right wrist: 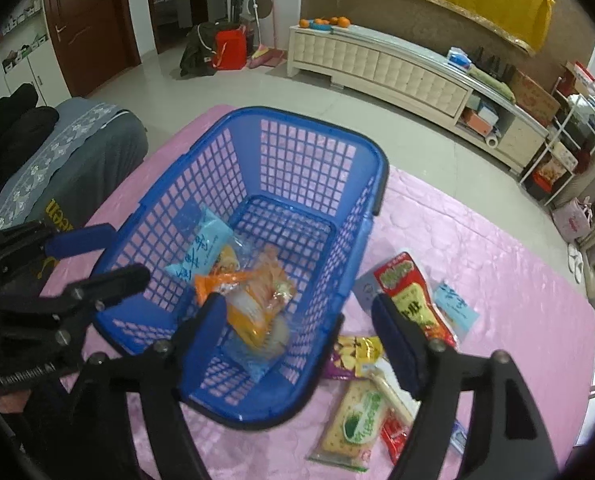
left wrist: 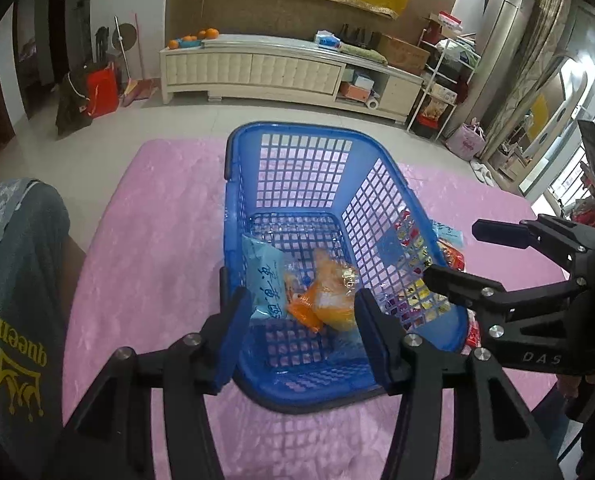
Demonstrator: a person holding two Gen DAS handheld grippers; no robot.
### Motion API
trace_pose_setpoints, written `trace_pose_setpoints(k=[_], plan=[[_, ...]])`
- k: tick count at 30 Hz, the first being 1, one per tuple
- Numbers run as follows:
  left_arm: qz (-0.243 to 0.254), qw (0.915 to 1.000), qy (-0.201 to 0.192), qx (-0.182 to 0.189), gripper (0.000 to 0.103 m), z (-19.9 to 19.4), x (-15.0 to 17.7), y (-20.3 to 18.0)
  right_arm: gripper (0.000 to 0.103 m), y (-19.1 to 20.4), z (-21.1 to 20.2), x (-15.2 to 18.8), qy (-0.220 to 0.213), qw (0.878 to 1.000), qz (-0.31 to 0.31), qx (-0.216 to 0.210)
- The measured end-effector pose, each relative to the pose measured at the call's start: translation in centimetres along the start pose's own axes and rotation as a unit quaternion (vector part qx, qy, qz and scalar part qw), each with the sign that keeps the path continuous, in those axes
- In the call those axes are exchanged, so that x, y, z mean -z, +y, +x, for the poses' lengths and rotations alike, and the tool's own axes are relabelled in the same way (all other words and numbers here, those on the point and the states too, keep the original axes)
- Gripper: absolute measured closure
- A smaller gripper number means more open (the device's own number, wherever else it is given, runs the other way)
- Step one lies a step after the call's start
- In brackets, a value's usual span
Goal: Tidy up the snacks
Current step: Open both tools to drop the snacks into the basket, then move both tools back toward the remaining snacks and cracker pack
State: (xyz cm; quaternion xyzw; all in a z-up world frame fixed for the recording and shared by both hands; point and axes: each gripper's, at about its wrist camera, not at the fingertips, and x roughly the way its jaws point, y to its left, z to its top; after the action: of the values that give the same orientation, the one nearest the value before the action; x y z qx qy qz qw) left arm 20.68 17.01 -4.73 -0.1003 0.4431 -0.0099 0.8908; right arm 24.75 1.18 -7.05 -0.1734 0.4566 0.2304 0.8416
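Observation:
A blue plastic basket [left wrist: 297,148] [right wrist: 281,152] stands on the pink table cover. Inside lie a light blue packet [left wrist: 263,276] [right wrist: 201,252] and orange snack packets [left wrist: 329,296] [right wrist: 253,300]. My left gripper [left wrist: 301,320] is open and empty over the basket's near end; it also shows in the right wrist view [right wrist: 101,256]. My right gripper [right wrist: 297,328] is open and empty above the basket's near right rim; it also shows in the left wrist view [left wrist: 453,252]. Outside, right of the basket, lie a red packet [right wrist: 413,292], a purple-yellow packet [right wrist: 353,356] and a green cracker packet [right wrist: 357,420].
The pink cover [left wrist: 157,240] spans the table. A grey cushioned seat with "queen" lettering [left wrist: 17,280] stands at the left edge. A small blue packet [right wrist: 455,304] lies right of the red one. A white TV cabinet [left wrist: 277,68] stands across the floor.

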Motion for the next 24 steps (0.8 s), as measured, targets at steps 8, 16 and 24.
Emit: trace_pose_setpoints(k=[8,16,24], plan=[[0.026,0.9995,-0.012,-0.014,0.048,-3.5,1.3,-2.8,0.024,-1.2,-3.9,2.0,-0.016,1.000,0.016,-0.005],[0.063,0.9975,-0.030,-0.012,0.038,-5.8,2.0,-7.9,0.024,-3.7,-7.6,4.3,-0.032,0.999,0.029,0.002],[0.096,0.9951,-0.022,0.014,0.030,-5.6,3.2,-13.0,0.024,-7.1,-9.7,7.7,-0.035,0.998,0.056,0.016]])
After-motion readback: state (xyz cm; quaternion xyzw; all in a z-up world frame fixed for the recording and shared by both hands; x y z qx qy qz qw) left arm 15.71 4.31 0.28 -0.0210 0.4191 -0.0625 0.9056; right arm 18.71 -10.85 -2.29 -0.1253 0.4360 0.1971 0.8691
